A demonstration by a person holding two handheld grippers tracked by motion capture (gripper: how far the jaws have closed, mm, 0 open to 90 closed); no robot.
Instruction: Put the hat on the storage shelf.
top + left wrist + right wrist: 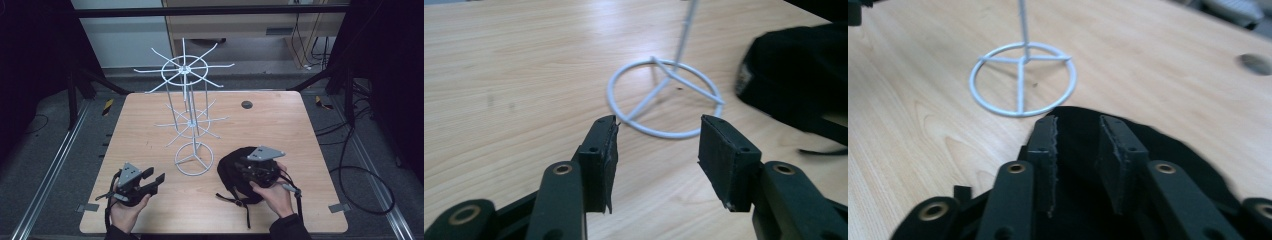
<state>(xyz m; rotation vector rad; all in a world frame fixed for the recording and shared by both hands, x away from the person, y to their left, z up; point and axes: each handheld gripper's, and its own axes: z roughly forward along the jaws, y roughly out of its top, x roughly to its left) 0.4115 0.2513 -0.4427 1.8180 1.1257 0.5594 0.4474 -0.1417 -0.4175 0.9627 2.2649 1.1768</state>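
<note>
Near the table's (150,120) front edge, my right gripper (1078,150) hangs over the black cap (231,167), jaws part-spread with nothing between them. My left gripper (656,145), spread and empty, waits front-left. I'd lower squarely, pinch the fabric, then lift toward the white wire rack (187,117). Pale wood top; dark room beyond.

You have a white wire rack (187,107) on a pale wood-grain table (280,130), a black cap (235,172) at lower right, and black grippers topped with grey plates (266,153).
</note>
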